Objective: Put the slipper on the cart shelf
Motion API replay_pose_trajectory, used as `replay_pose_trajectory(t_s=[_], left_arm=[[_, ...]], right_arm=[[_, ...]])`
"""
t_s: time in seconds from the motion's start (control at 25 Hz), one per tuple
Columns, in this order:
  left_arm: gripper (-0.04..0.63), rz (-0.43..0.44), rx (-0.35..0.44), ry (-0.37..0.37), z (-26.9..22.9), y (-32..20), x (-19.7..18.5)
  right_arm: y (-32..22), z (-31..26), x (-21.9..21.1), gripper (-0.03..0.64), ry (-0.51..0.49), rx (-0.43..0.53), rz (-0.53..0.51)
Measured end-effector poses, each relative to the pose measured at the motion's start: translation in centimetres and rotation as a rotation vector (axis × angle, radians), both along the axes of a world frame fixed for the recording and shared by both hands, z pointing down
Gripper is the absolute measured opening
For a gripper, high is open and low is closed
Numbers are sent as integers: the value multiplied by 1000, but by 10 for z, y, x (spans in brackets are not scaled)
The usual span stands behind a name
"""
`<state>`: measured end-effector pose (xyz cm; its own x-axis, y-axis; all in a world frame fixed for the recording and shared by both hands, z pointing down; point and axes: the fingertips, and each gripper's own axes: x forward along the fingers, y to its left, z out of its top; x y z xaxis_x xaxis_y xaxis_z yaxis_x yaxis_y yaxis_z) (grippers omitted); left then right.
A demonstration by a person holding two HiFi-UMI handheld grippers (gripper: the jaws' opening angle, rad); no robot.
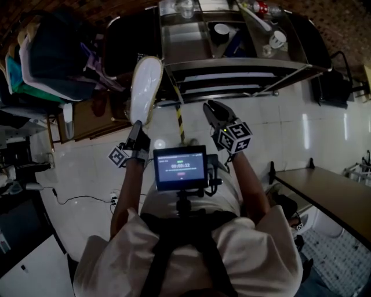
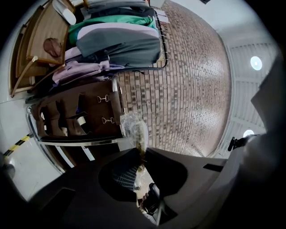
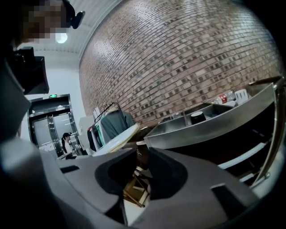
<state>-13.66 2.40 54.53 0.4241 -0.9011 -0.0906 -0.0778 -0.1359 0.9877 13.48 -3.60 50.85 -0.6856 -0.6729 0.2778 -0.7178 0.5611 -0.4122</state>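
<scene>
A pale slipper (image 1: pixel 145 87) stands on end, sole towards me, just left of the metal cart (image 1: pixel 243 62). My left gripper (image 1: pixel 137 138) is shut on its lower end. In the left gripper view the slipper's edge (image 2: pixel 136 132) shows in clear wrapping, pinched between the nearly closed jaws of the left gripper (image 2: pixel 142 154). My right gripper (image 1: pixel 215 116) hangs shut and holds nothing, in front of the cart's lower shelves. The right gripper view has the right gripper (image 3: pixel 142 154) pointing past the slipper (image 3: pixel 117 139) and along the cart's steel tray (image 3: pixel 201 127).
The cart's top holds a dark bowl (image 1: pixel 221 30), a white cup (image 1: pixel 278 39) and a glass (image 1: pixel 185 8). A clothes rack (image 1: pixel 52 58) with hanging garments stands at the left. A striped floor tape (image 1: pixel 179 122) runs under the cart. A table (image 1: pixel 324 185) is at the right.
</scene>
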Motion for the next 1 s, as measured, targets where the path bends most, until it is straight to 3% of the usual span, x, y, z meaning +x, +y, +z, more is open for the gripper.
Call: replay_pose_trajectory(t_s=[0.32, 0.52, 1.0], left_arm=[[46, 107, -8, 18, 3, -6, 9], [46, 141, -11, 54, 7, -5, 7], [46, 190, -1, 55, 22, 0, 31]], right_arm=[[6, -3, -8, 94, 22, -9, 57], [9, 2, -17, 94, 39, -11, 90], [23, 13, -8, 94, 20, -19, 107]])
